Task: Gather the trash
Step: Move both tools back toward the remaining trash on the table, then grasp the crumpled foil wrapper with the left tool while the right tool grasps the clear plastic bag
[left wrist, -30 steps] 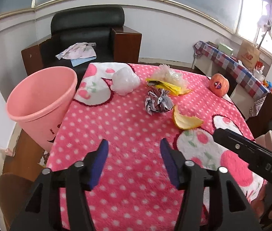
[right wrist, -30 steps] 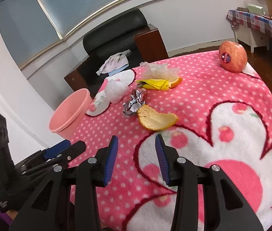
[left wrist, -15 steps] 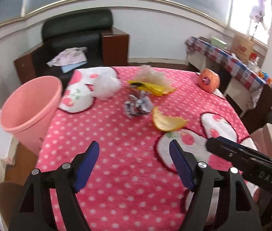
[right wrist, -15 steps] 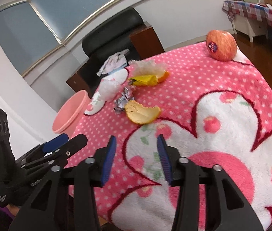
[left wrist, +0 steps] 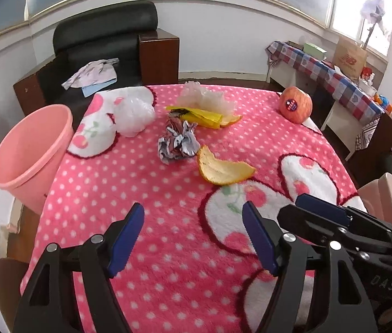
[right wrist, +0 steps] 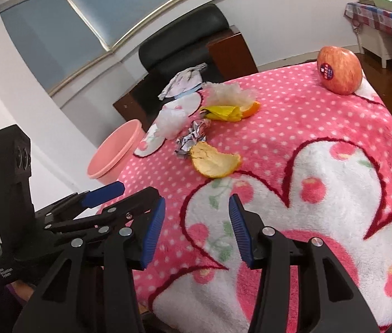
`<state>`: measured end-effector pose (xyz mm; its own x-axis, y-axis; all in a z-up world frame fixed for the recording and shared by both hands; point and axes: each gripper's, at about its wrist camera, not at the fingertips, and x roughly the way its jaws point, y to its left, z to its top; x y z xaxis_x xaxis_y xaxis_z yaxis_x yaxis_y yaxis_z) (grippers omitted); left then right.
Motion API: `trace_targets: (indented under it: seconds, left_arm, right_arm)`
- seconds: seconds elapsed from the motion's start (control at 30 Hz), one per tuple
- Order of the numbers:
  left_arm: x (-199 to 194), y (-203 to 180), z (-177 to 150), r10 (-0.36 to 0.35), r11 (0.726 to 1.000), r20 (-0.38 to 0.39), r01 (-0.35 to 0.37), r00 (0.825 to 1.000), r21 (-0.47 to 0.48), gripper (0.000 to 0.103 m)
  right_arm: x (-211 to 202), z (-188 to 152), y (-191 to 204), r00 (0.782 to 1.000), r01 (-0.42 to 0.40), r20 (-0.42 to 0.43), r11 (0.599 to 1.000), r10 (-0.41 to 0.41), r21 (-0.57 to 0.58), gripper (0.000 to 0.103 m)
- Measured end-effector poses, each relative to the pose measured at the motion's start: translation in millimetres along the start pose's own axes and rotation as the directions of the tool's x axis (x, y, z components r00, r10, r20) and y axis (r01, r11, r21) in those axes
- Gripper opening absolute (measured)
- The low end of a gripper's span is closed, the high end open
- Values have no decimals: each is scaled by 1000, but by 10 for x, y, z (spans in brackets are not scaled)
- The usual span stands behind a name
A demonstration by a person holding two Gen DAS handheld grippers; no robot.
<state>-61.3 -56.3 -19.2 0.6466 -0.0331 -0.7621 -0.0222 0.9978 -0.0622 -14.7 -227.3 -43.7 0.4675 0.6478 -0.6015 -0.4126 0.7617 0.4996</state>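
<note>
Now both claws hover empty, left gripper [left wrist: 193, 236] jaws just spread wide, right gripper [right wrist: 197, 229] jaws parted; orange peel [right wrist: 214, 162] lies straight ahead of right, nearer it, long axis crosswise.

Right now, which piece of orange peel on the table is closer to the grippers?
The large curled orange peel lying alone beside the crumpled foil wrapper; the smaller peel lies farther back against the yellow wrapper.

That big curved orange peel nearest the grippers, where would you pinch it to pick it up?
Probably on the raised rim of the orange peel, at its taller curled end beside the crumpled foil wrapper. It lies like a shallow cup, pith side up, so that edge stands clear of the fleece cover. Come from above, one finger inside the curl, one outside.
</note>
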Motion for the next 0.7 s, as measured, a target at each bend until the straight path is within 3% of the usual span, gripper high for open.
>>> trace_targets:
  seconds: [0.17, 0.47, 0.7]
  left_arm:
    - [-128, -67, -48, -6, 1000, 4, 6, 1000, -3, 66]
    - [-408, 83, 119, 38, 999, 81, -38, 996, -4, 59]
    - [-374, 322, 449, 30, 1000, 106, -30, 994, -1, 49]
  right_arm:
    - [-102, -56, -14, 1000, -23, 5, 1000, 23, 2, 49]
    - [-389, -52, 44, 992, 37, 123, 999, -32, -37, 48]
    - [-545, 346, 62, 966, 93, 244, 996, -87, -14, 48]
